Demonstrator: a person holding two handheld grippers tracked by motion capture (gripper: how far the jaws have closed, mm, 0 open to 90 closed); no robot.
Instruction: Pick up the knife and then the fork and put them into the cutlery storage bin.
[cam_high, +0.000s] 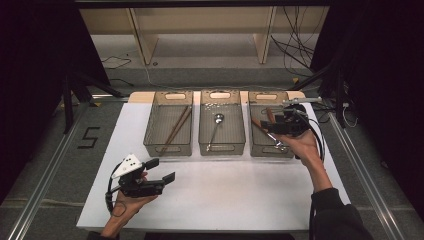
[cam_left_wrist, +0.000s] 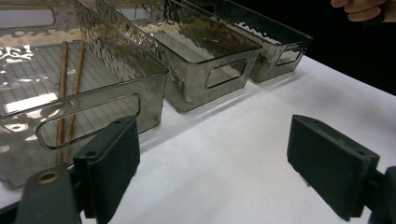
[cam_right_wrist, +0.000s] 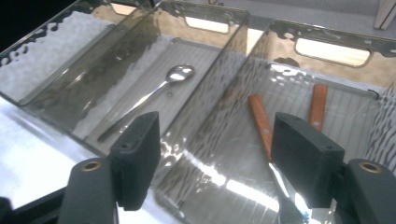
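Orange-handled knives (cam_right_wrist: 261, 123), smoky bins (cam_high: 270, 150)

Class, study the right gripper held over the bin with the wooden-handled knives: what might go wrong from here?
1. The right gripper hangs open above the knives; lowering it may knock the bin wall.
2. The two knives lie close, so its fingers might catch both.

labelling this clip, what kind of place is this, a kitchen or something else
Probably a lab or recording workspace, not a kitchen: a white table holds three clear bins of sorted cutlery, black curtains hang at the sides, and loose cables trail on the floor beyond.
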